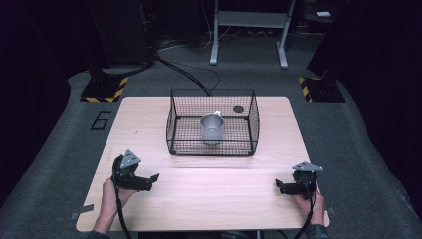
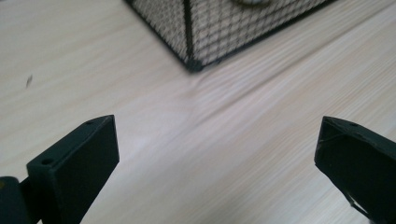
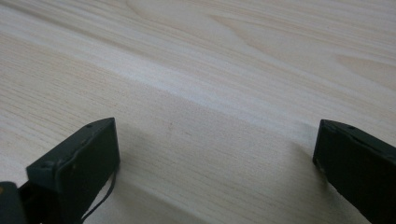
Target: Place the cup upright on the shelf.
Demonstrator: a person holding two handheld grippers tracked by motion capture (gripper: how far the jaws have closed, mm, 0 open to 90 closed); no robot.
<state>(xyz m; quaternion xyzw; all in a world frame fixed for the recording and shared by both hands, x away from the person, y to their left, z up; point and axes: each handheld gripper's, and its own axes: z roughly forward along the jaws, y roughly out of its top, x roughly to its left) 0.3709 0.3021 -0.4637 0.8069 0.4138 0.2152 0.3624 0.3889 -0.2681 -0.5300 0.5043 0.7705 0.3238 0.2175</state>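
Metal cup [image 1: 212,129] stands upright inside the black wire basket [image 1: 213,148], near the middle of the high view, its grey wall seen through the mesh and its handle or spout at the upper rim too small to make out clearly. A dark round spot [image 1: 238,108] lies toward the basket's far right corner; what it is cannot be told. In the left gripper view the basket's near corner [image 2: 192,63] sits at the top centre of the frame, cut off by the upper edge, and a pale curved sliver [image 2: 252,2] behind the mesh at the very top may be the cup's base, though it is too cropped to be sure. The basket rests on a light wooden table [image 1: 149,124], whose near edge is cut by the bottom of the high view. The left gripper [image 1: 149,180] lies low at the lower left of that view, well apart from the basket, with the hand [image 1: 112,196] behind it; its jaws stand wide apart with nothing between them but bare wood. The right gripper [image 1: 279,186] sits at the lower right, also well apart from the basket, held by the other hand [image 1: 309,204]; its jaws too are spread wide and grip nothing, and its own view shows bare wood grain [image 3: 210,93] between them, blurred toward the top.
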